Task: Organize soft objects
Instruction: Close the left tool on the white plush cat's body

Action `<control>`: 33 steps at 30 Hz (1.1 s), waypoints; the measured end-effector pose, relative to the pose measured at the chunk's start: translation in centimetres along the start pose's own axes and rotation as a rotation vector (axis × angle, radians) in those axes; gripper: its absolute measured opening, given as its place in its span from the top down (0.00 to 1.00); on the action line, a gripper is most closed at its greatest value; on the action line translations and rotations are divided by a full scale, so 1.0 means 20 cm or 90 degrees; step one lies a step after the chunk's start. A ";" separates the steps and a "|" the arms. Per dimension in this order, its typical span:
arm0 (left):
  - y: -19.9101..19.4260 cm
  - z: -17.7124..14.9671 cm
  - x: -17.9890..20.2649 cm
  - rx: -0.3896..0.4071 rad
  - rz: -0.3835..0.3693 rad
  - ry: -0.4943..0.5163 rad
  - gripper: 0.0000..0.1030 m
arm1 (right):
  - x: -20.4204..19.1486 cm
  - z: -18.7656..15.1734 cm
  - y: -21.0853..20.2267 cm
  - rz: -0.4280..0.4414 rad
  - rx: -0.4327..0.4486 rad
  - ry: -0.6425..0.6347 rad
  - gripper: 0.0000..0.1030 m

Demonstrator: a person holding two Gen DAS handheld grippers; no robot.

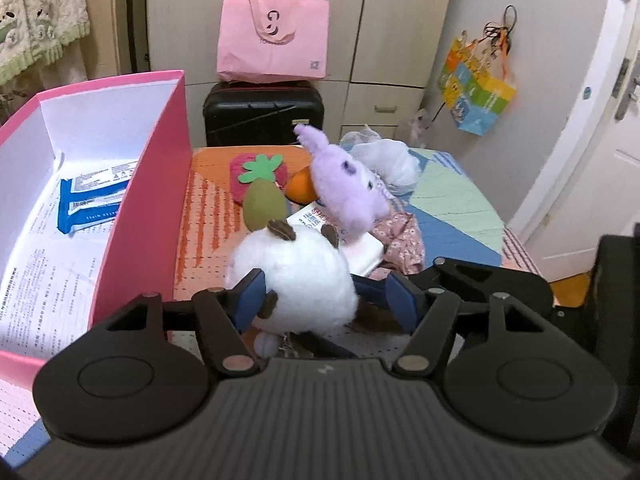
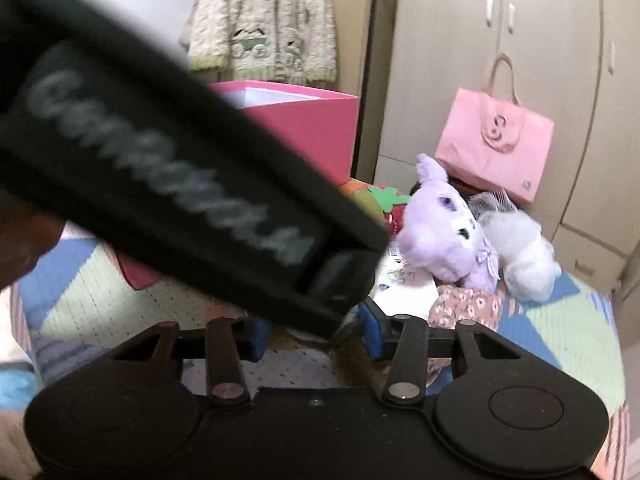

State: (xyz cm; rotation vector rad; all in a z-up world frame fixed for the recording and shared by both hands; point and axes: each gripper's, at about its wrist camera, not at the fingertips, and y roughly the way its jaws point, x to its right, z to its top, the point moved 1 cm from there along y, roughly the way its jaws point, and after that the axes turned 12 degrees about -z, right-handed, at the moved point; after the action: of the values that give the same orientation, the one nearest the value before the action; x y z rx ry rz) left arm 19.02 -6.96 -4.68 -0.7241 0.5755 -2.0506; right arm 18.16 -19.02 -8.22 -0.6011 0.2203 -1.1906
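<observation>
In the left wrist view my left gripper [image 1: 310,284] is shut on a round white plush toy [image 1: 296,264] with brown ears, its blue pads pressing both sides just above the bedspread. Behind it lie an olive plush [image 1: 266,204], a felt strawberry [image 1: 260,176], a purple plush rabbit [image 1: 348,188], a white fluffy toy [image 1: 388,160] and a floral cloth [image 1: 404,240]. In the right wrist view my right gripper [image 2: 314,332] has its jaws partly apart. Its fingertips are hidden behind the black body of the left gripper [image 2: 180,184]. The purple rabbit [image 2: 444,232] and white fluffy toy [image 2: 520,248] lie beyond.
An open pink box [image 1: 160,184] stands on the bed at the left, holding a blue-and-white wipes pack [image 1: 92,200]. A white flat pack [image 1: 360,248] lies under the rabbit. A black suitcase [image 1: 262,116] with a pink bag [image 1: 272,36] stands past the bed's far edge.
</observation>
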 end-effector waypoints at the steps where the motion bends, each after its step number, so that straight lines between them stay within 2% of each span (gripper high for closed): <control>1: -0.01 0.00 0.00 0.000 -0.005 0.000 0.37 | 0.00 0.00 0.00 -0.001 -0.002 0.009 0.52; 7: -0.05 -0.01 0.04 0.013 0.003 0.012 0.39 | -0.02 0.00 -0.05 -0.008 0.006 0.059 0.54; 13: -0.12 -0.04 0.07 0.005 -0.009 0.028 0.39 | -0.03 -0.01 -0.09 0.019 -0.003 0.106 0.55; 14: -0.12 -0.04 0.07 -0.016 -0.030 0.030 0.39 | -0.04 -0.01 -0.10 0.032 0.002 0.113 0.58; 15: -0.11 -0.04 0.06 -0.043 -0.060 0.013 0.45 | -0.05 -0.01 -0.12 0.046 0.013 0.121 0.60; 16: -0.12 -0.03 0.04 -0.046 -0.090 -0.015 0.45 | -0.06 -0.01 -0.13 0.062 0.013 0.126 0.72; 17: -0.11 -0.02 0.03 -0.062 -0.110 -0.025 0.48 | -0.06 0.00 -0.14 0.074 0.008 0.134 0.77; 19: -0.10 -0.01 0.00 -0.084 -0.120 -0.042 0.48 | -0.07 0.01 -0.12 0.066 -0.029 0.154 0.76; 22: -0.10 -0.02 -0.02 -0.077 -0.114 -0.036 0.48 | -0.09 0.01 -0.12 0.047 -0.017 0.131 0.76; 24: -0.12 -0.03 -0.01 -0.063 -0.113 -0.022 0.48 | -0.13 0.04 -0.10 0.036 -0.016 0.117 0.72; 25: -0.14 -0.03 -0.01 -0.051 -0.114 -0.018 0.48 | -0.13 0.04 -0.11 0.037 -0.015 0.113 0.67; 27: -0.19 -0.05 -0.01 -0.017 -0.112 -0.012 0.48 | -0.14 0.06 -0.12 0.044 -0.010 0.098 0.55; 29: -0.25 -0.06 -0.02 0.020 -0.101 -0.007 0.47 | -0.15 0.06 -0.15 0.044 0.004 0.072 0.38; 32: -0.32 -0.05 -0.03 0.073 -0.063 -0.005 0.44 | -0.18 0.09 -0.17 0.040 0.033 0.022 0.25; 33: -0.32 -0.05 -0.04 0.082 -0.044 -0.004 0.43 | -0.18 0.10 -0.16 0.039 0.039 0.011 0.24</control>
State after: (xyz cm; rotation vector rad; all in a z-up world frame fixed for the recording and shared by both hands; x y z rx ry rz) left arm 15.05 -2.79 -1.54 -0.6824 0.4154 -2.1272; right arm 15.19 -15.74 -5.33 -0.5280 0.2151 -1.1395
